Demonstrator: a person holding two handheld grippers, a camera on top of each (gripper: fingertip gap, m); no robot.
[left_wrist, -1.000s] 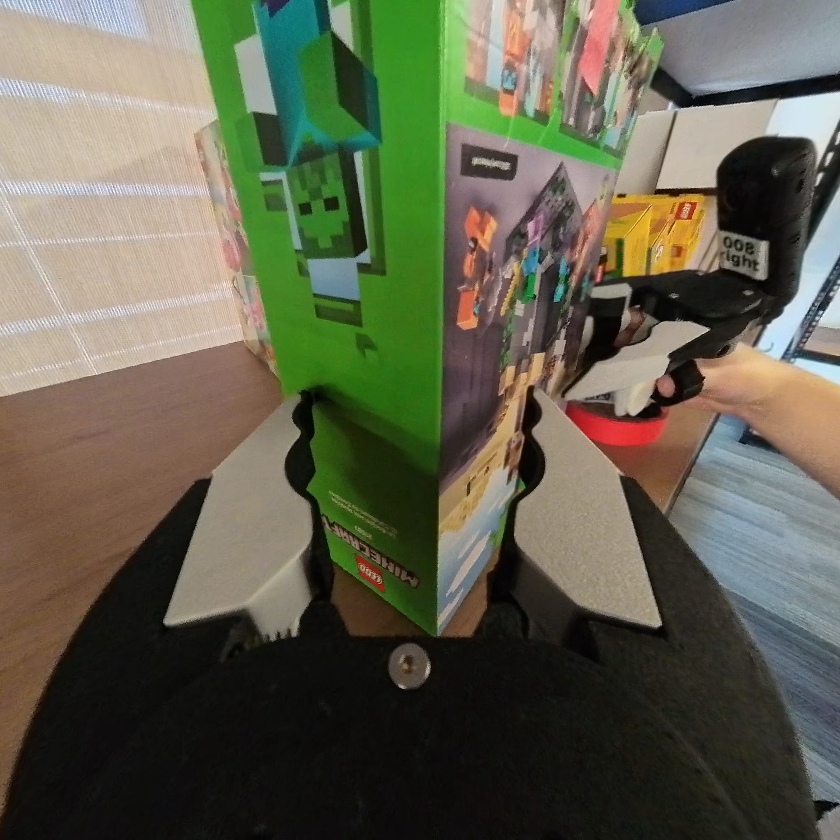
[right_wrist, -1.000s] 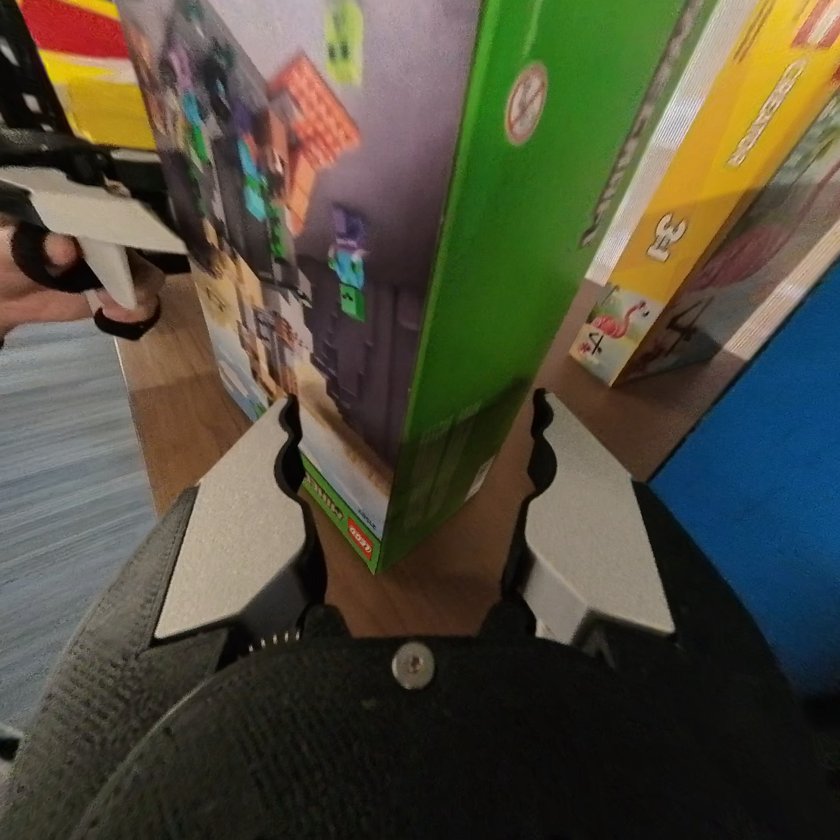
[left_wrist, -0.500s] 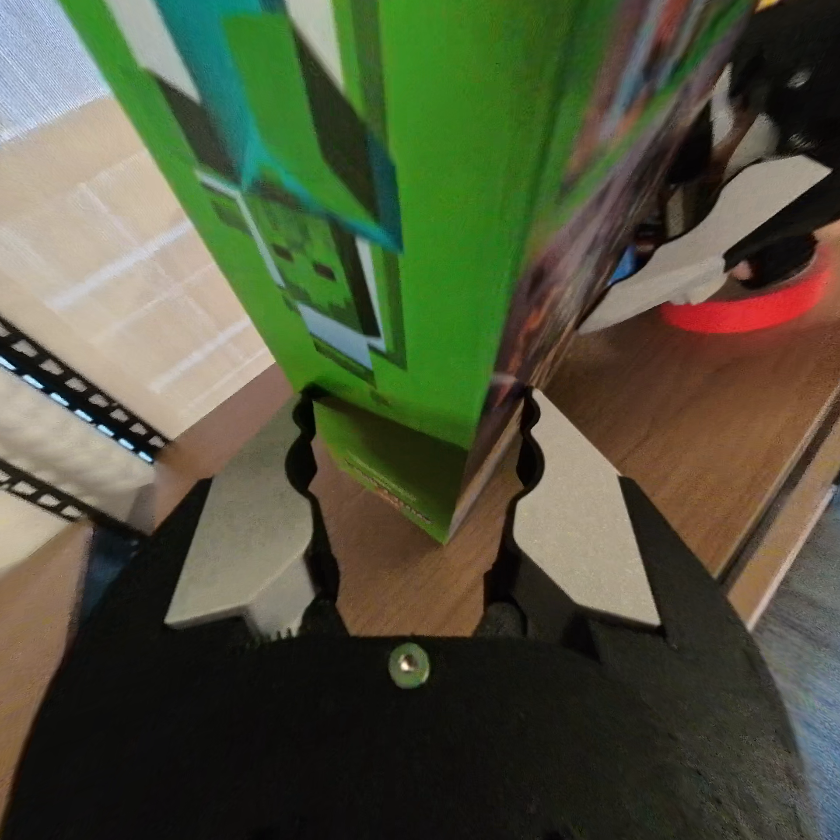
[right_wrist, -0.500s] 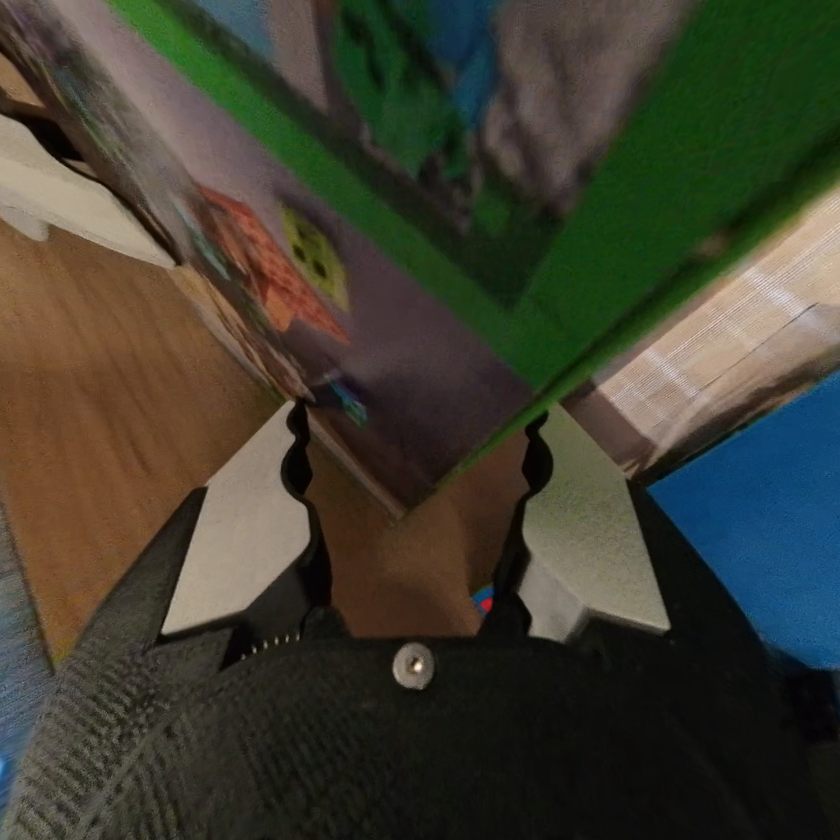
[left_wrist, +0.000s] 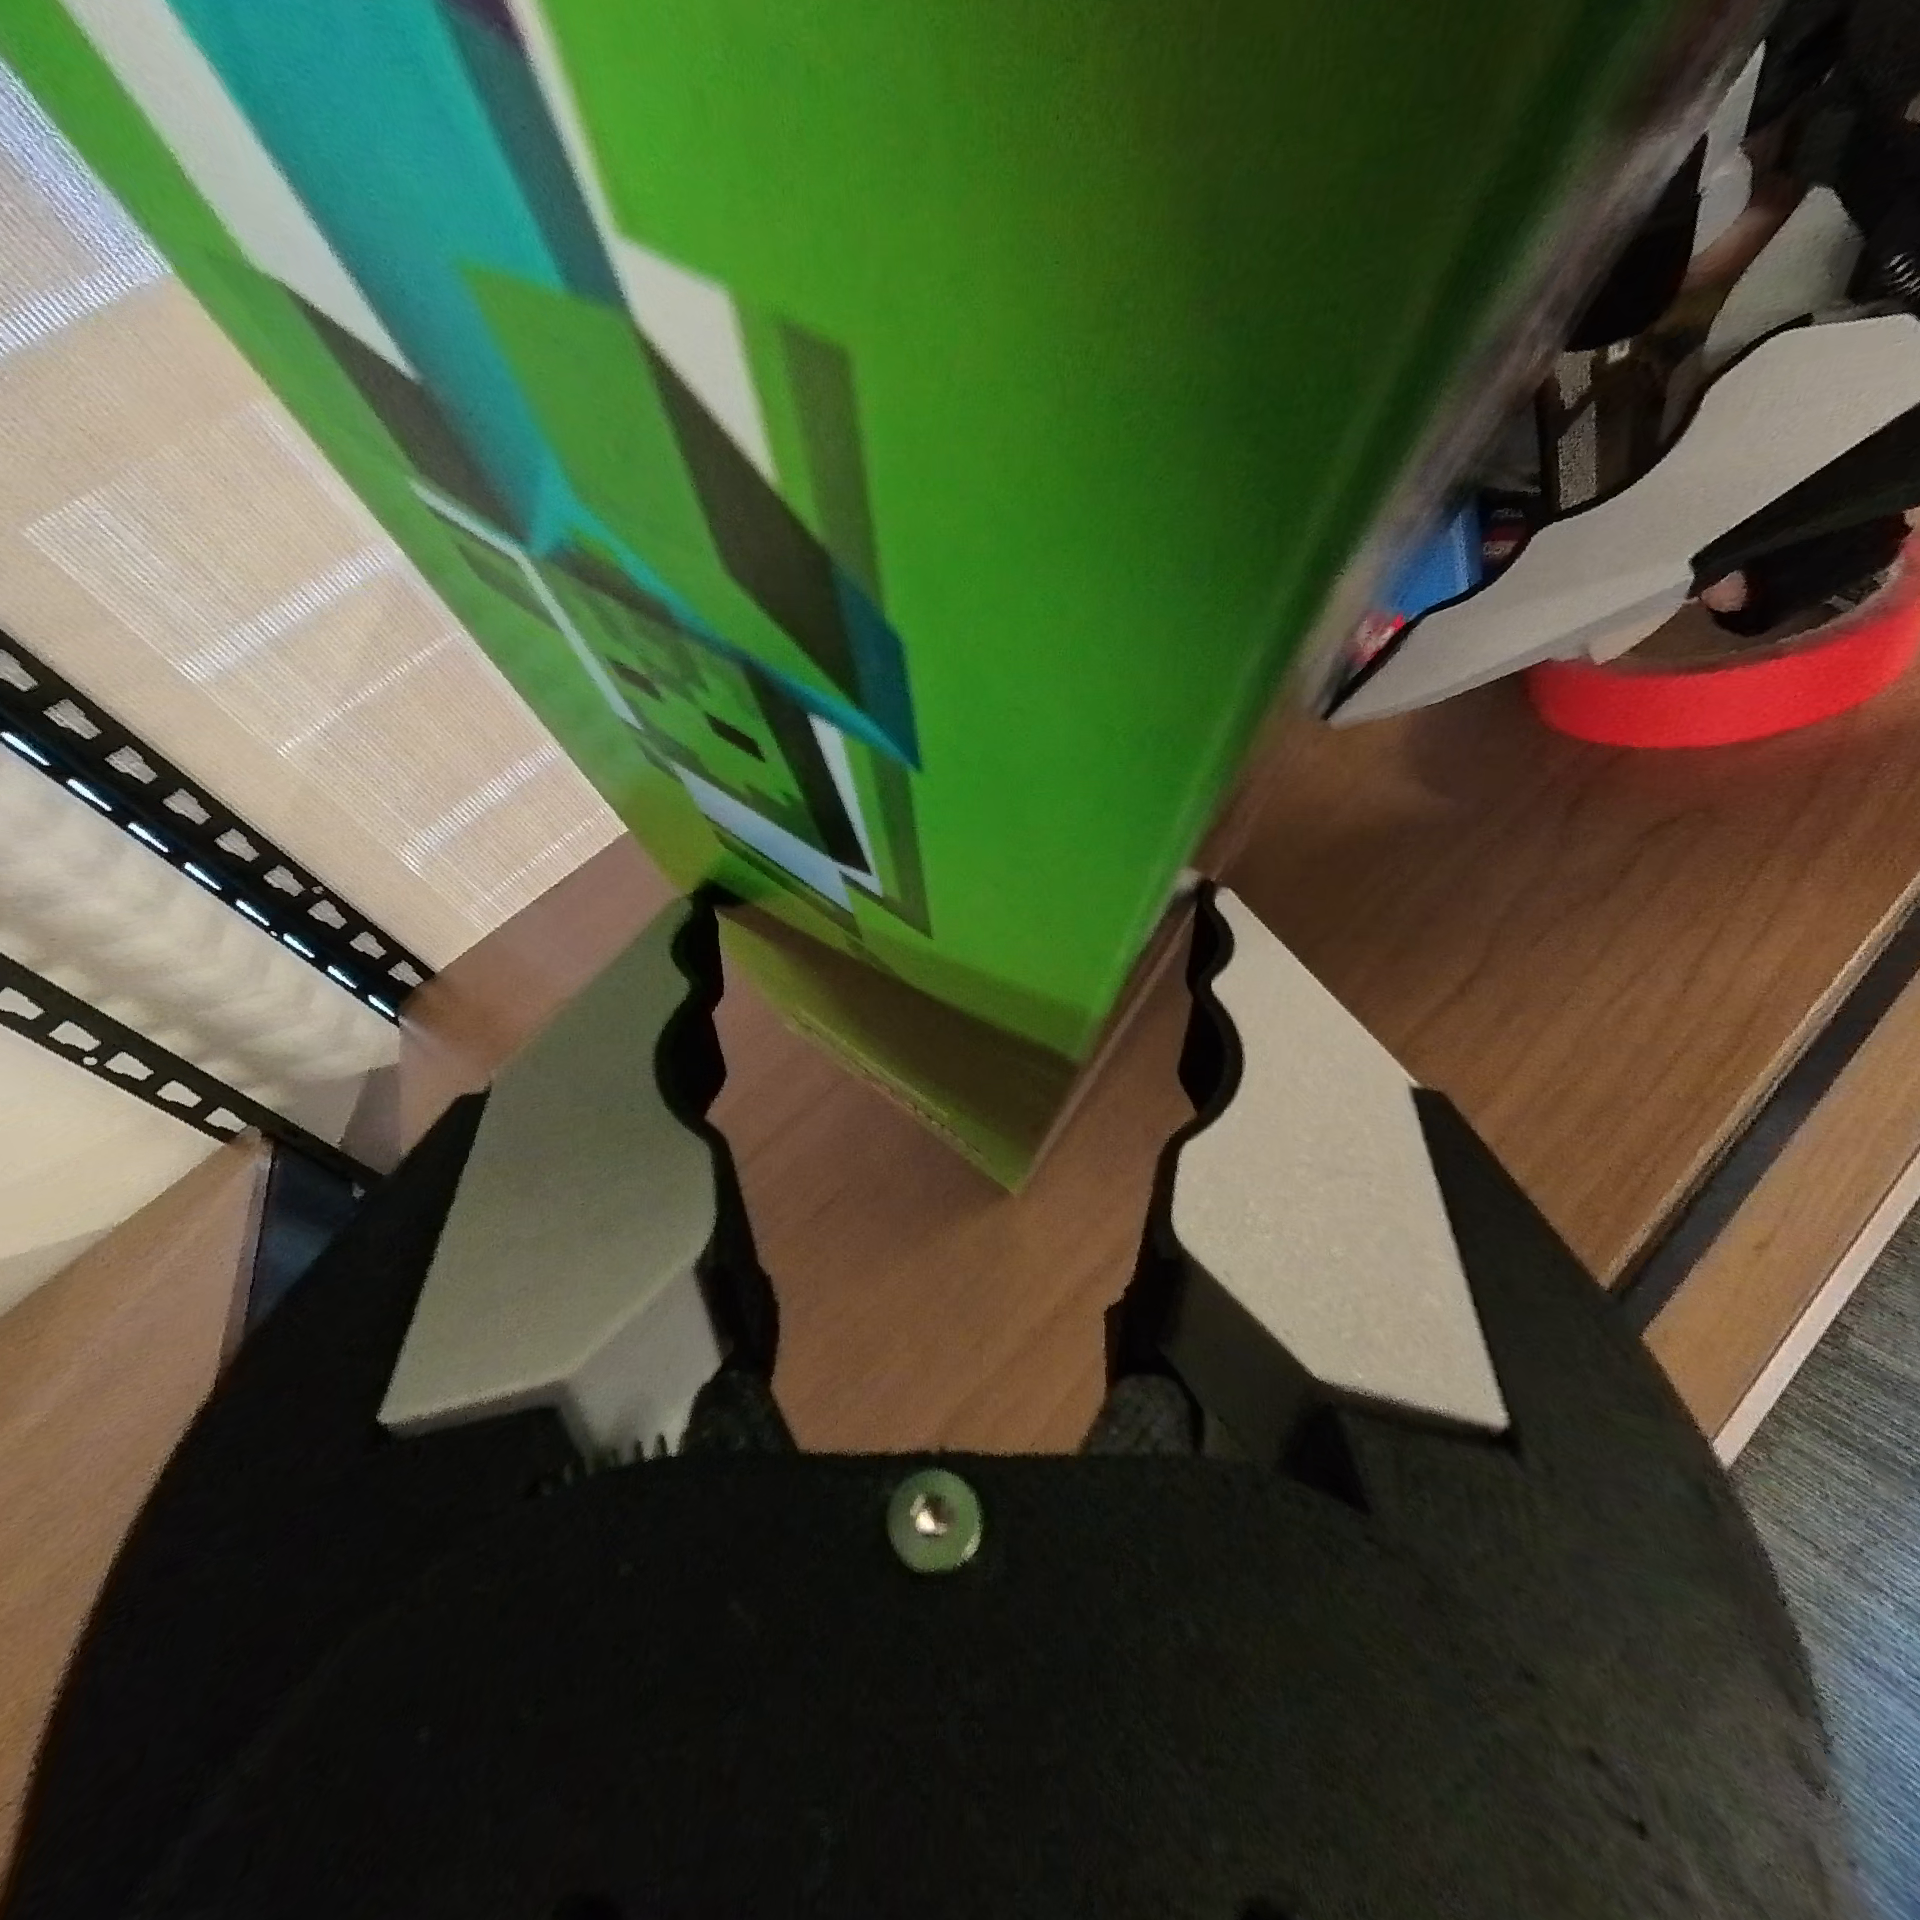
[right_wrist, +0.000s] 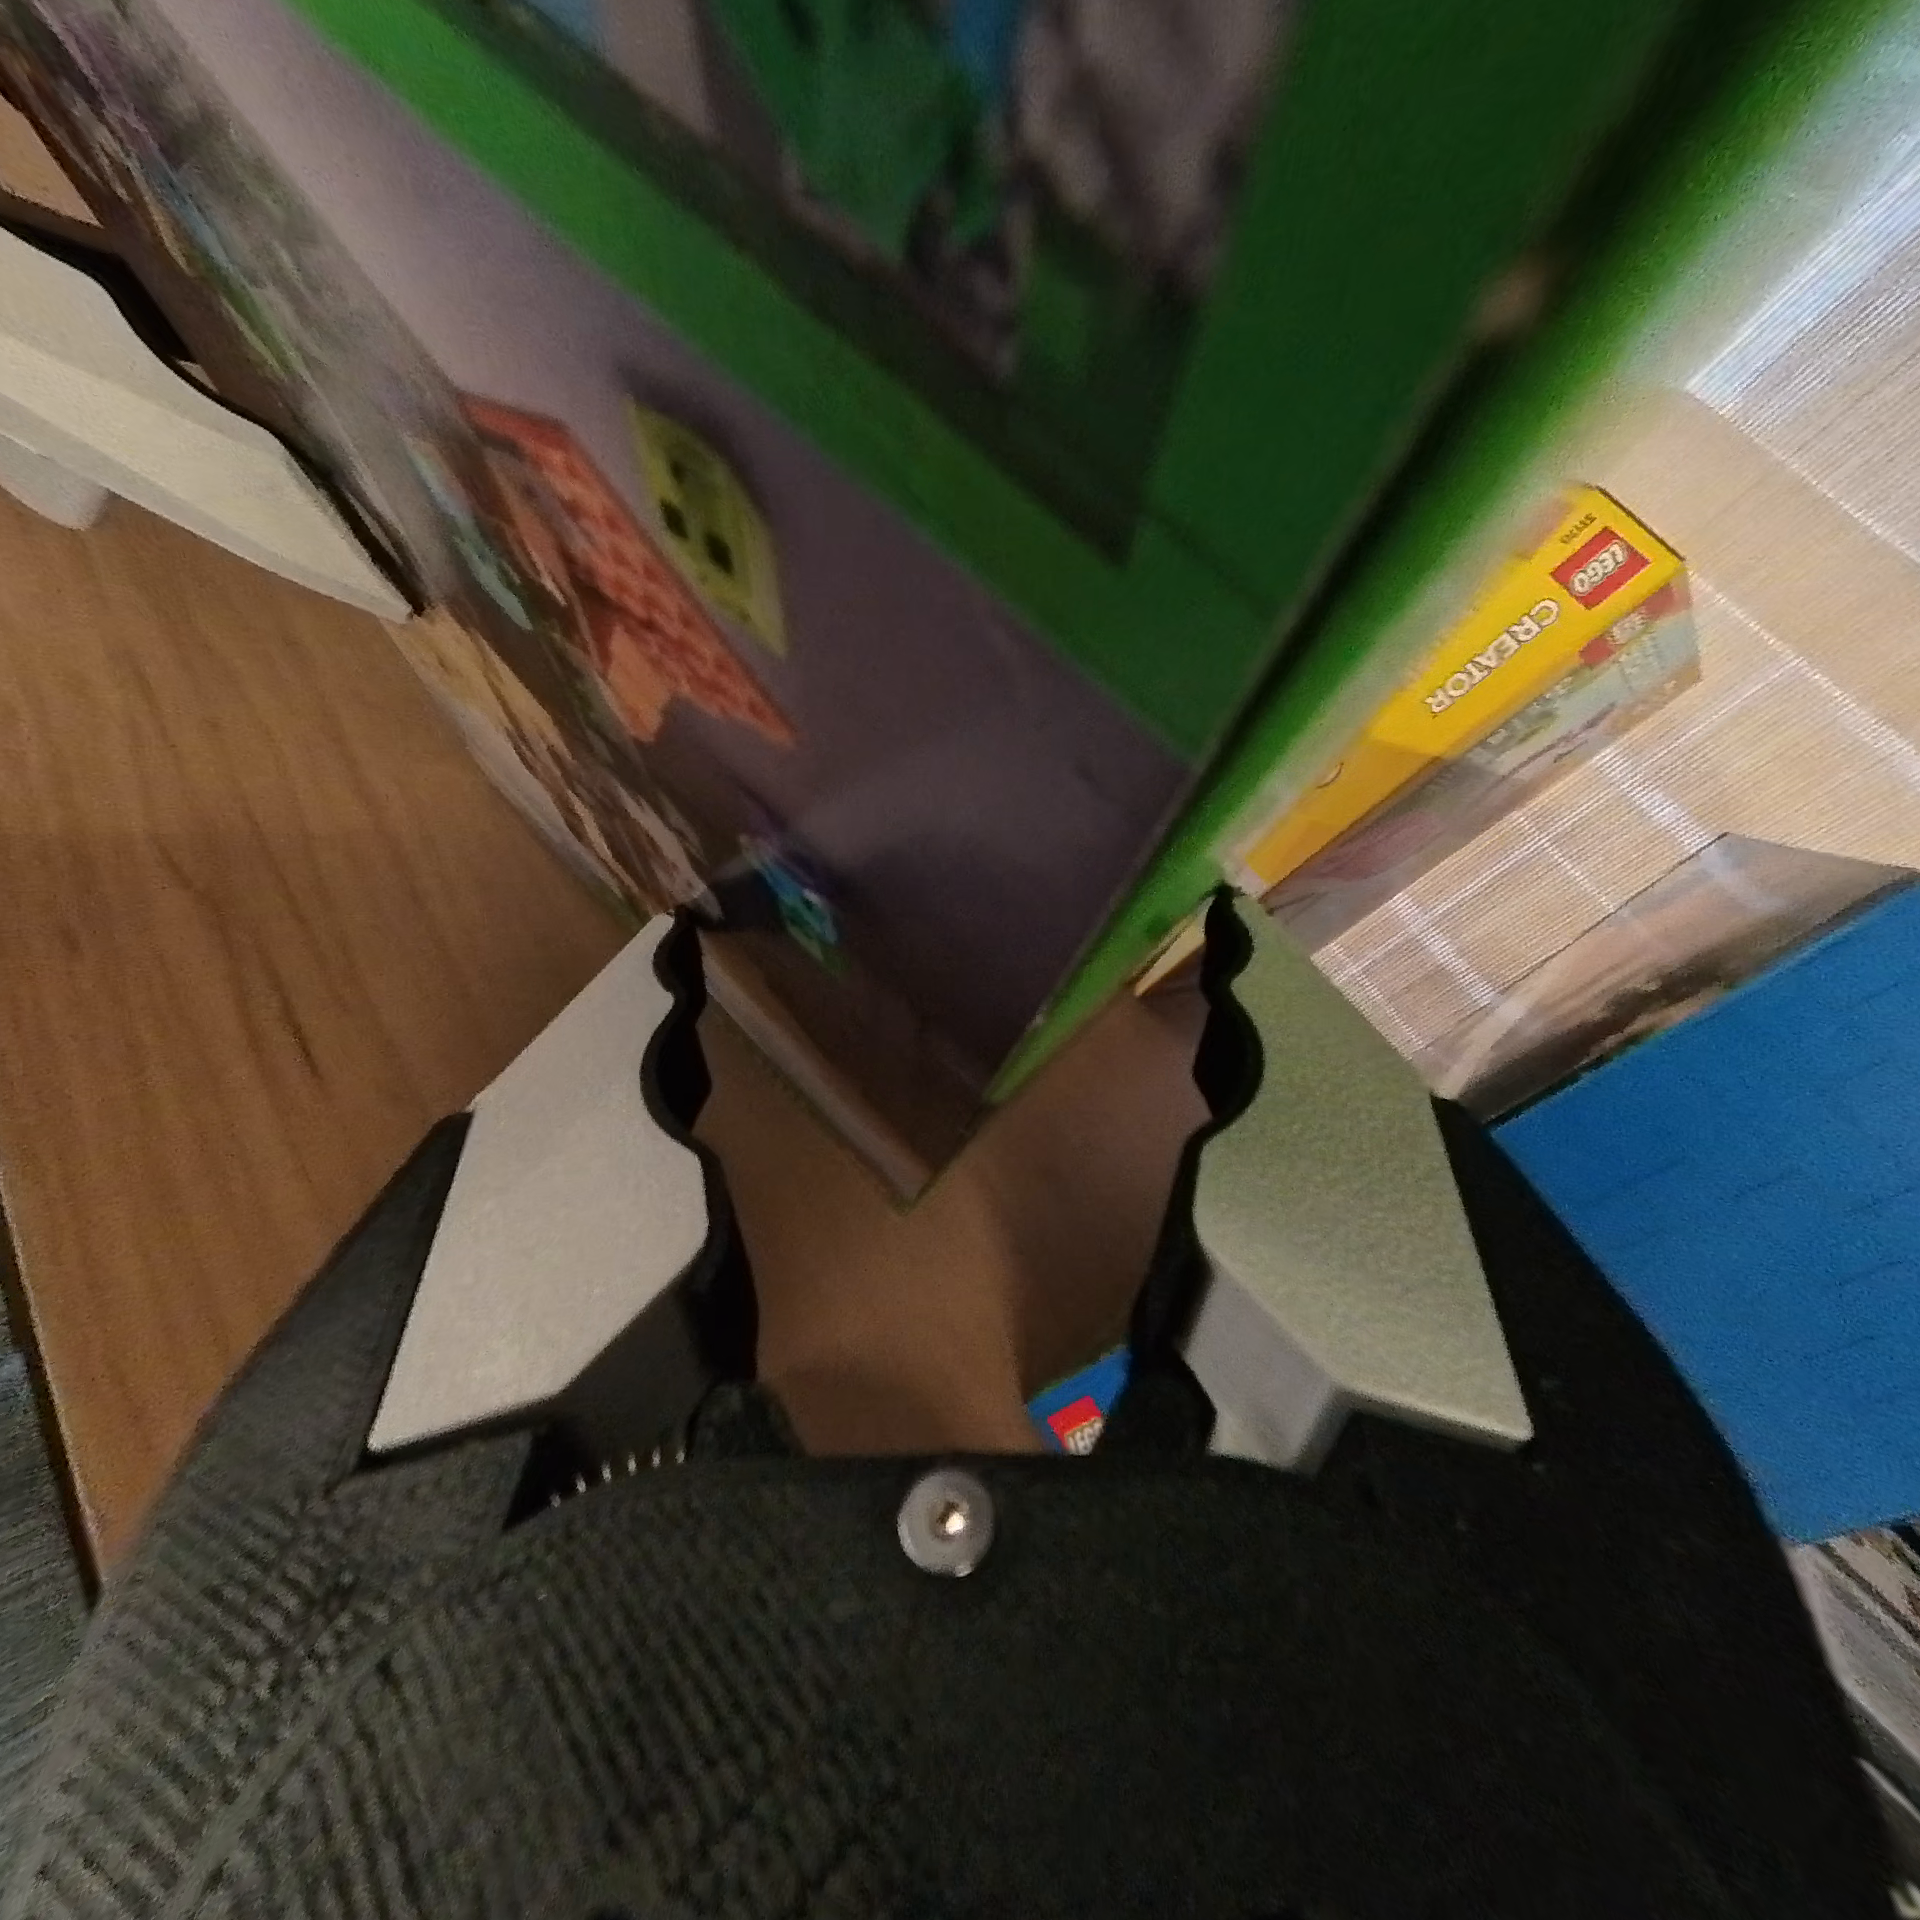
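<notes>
Hanging clear of the wooden shelf (left_wrist: 1507, 987), the green box (left_wrist: 1039, 520) is tipped so that its shaded underside shows in the left wrist view, with one bottom corner pointing down between the fingers; a second ago it stood upright with its base on the wood, so it has been raised and leaned over since then. The left gripper (left_wrist: 954, 899) pinches that corner, one fingertip against the face printed with a blocky figure and the other against the neighbouring face, and the hold looks clamped. The right gripper (right_wrist: 953, 912) bites another bottom corner in the same way, one tip on the purple picture face and one on the plain green side; a second ago its right finger stood apart from the box, and now both tips touch it. From the left wrist view the right gripper shows beyond the box, just above a red tape roll (left_wrist: 1714, 696) lying on the shelf. Farther out, a yellow box (right_wrist: 1486, 675) stands behind the green one, a blue box (right_wrist: 1766, 1247) sits to its right, and a black perforated rack post (left_wrist: 208, 862) crosses in front of a pale window blind (left_wrist: 260, 623)
</notes>
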